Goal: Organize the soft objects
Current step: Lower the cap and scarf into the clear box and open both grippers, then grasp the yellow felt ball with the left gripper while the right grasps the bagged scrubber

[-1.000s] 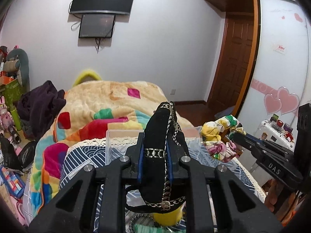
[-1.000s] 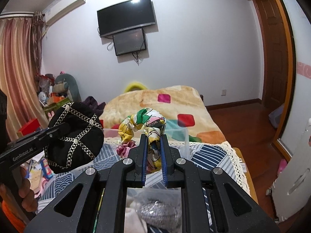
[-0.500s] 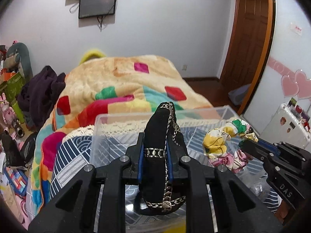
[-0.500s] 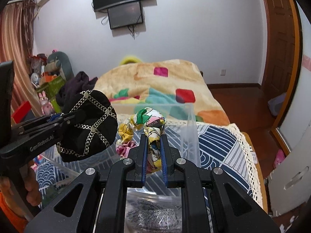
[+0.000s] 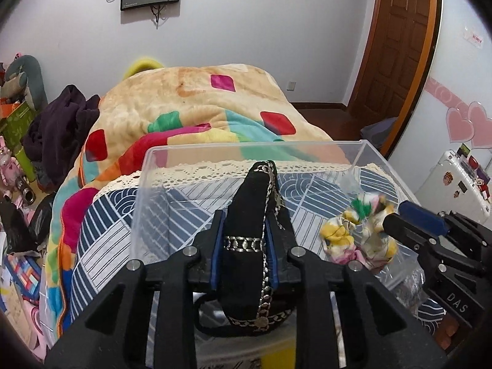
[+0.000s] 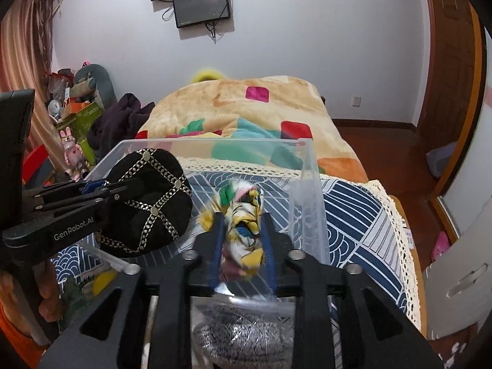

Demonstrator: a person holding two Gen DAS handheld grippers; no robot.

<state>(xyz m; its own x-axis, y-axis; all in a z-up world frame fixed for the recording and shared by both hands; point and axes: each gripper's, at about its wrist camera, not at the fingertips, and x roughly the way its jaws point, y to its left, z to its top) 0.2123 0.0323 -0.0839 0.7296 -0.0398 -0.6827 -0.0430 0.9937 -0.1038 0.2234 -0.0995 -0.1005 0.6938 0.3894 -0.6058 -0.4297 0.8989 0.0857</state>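
The left gripper (image 5: 246, 230) is closed on a black cap (image 5: 250, 224) trimmed with silver chain; the blue finger pads (image 5: 216, 255) press both sides of the cap, which stands upright between them and projects forward past the fingertips. The right gripper (image 6: 241, 240) is parted only to the width of a bunched multicoloured floral cloth (image 6: 244, 230), which sits between its fingers and is motion-blurred; whether the pads still press it cannot be determined. Ahead of and below both sets of fingers lies a clear plastic bin (image 5: 147, 190), open at the top, and both items are positioned over its interior. In the left wrist view, the cloth appears to the right of the cap, well apart from it. The bin rests on a blue-and-white patterned cover (image 6: 363, 215) with a lace edge. Beyond the bin extends a bed blanket (image 5: 196, 104) with coloured patches.
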